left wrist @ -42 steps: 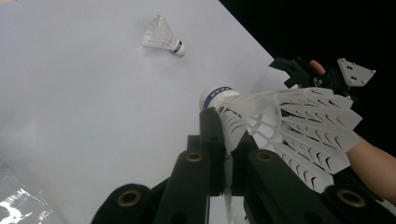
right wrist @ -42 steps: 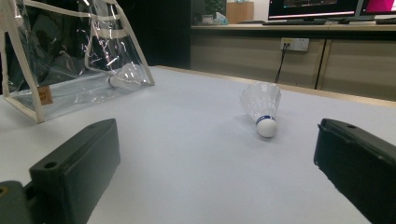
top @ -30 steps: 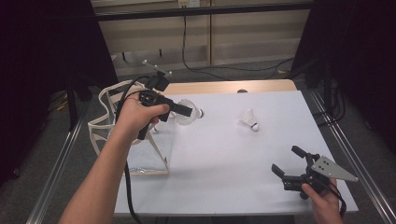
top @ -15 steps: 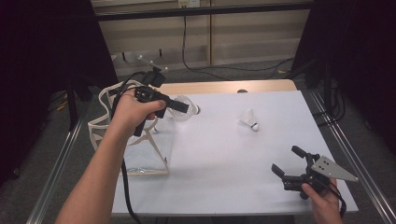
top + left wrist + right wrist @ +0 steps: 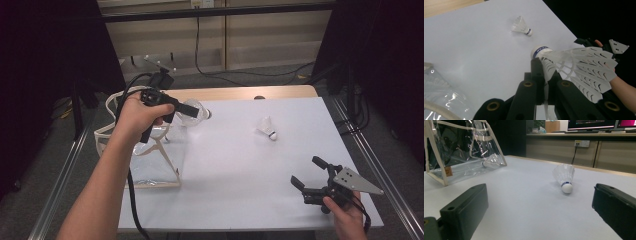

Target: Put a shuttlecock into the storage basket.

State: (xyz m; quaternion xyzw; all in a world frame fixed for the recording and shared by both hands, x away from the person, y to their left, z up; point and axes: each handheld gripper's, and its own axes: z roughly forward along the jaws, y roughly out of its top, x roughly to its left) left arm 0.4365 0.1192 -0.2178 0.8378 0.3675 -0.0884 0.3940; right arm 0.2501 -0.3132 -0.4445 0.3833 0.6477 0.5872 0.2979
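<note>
White table bears shuttlecock and clear bag.

The bench has a white top, with a strip of light wood along its far edge. Metal rails run down both sides. Under it the floor is grey, and black cables lie on it. Behind stands a low beige wall with a white socket. Dark curtains hang left and right. Screens glow on a long counter at the back.
</note>
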